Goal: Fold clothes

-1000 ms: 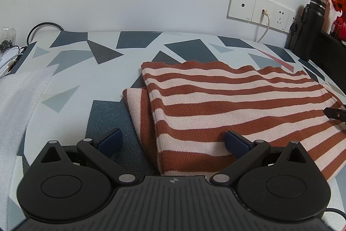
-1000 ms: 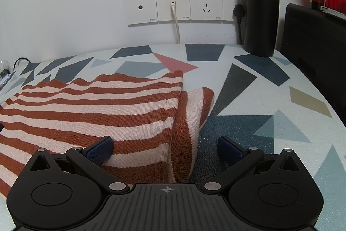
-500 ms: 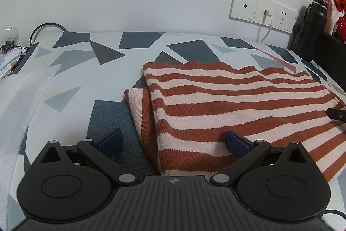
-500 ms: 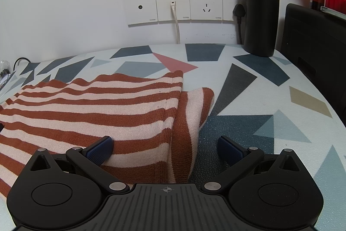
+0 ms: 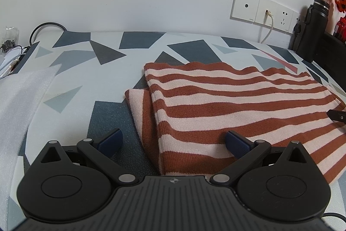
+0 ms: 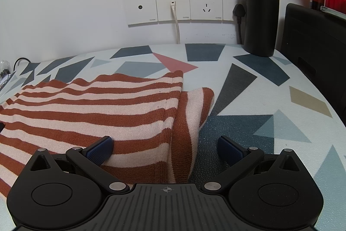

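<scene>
Nearest on the left, the left hand-held gripper (image 5: 174, 142) hangs low with its blue-padded fingers (image 5: 111, 141) spread wide, gripping nothing; one pad sits over the bare surface, the other over the garment's near edge. The right hand-held gripper (image 6: 165, 145) mirrors it at the opposite end, jaws just as wide and empty, straddling the fold there. Between them the rust-and-cream striped knitted top (image 5: 233, 105) lies folded flat on the bench (image 5: 71, 70), whose cover is pale with grey and blue geometric shapes, a sleeve edge peeking out from under each side. A sheet of white foam (image 5: 19, 96) rests off to the left. Farther back a tall black flask (image 6: 260, 5) stands upright near the wall, below a row of white wall sockets (image 6: 183, 5) with a white cable (image 6: 176, 23) plugged in.
</scene>
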{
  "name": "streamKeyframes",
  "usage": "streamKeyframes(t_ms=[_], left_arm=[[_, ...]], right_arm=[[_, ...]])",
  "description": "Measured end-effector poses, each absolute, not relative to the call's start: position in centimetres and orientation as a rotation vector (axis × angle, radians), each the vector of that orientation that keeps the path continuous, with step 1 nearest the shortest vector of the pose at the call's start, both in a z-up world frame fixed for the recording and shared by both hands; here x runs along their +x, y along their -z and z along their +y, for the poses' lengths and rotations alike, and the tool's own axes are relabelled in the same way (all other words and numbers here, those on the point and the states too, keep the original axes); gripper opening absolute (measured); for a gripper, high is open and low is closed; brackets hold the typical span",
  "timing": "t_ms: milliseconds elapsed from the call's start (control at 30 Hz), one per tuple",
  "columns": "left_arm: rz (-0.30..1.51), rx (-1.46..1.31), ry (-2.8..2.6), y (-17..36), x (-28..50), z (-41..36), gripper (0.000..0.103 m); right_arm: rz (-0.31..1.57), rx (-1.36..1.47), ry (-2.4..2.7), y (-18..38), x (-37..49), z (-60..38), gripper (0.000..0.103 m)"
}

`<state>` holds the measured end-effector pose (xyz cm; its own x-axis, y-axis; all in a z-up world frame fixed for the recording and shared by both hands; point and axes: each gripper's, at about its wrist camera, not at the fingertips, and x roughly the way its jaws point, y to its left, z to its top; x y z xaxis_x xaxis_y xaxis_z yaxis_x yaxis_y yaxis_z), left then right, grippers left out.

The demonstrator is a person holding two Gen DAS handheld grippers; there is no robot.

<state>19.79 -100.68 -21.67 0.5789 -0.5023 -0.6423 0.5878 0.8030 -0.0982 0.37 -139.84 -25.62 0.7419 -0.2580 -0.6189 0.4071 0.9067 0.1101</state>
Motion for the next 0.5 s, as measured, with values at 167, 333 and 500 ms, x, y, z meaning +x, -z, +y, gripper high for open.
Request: streamKeyframes(t_ms=[167, 333, 500], left_arm=[[0.708, 0.13, 0.639, 21.7, 19.76, -100.66, 0.103], [0.708, 0.129, 0.639, 21.71, 19.79, -100.72, 0.103], [0.71, 0.127, 0.643, 21.72, 19.82, -100.57, 0.103]], right_arm=[[0.638, 0.246, 0.368, 25.62, 0.37, -139.83, 0.102], [0.637, 0.246, 0.368, 25.62, 0.34, -139.78, 0.102], [0.638, 0.245, 0.369, 25.62, 0.39, -139.81, 0.102]])
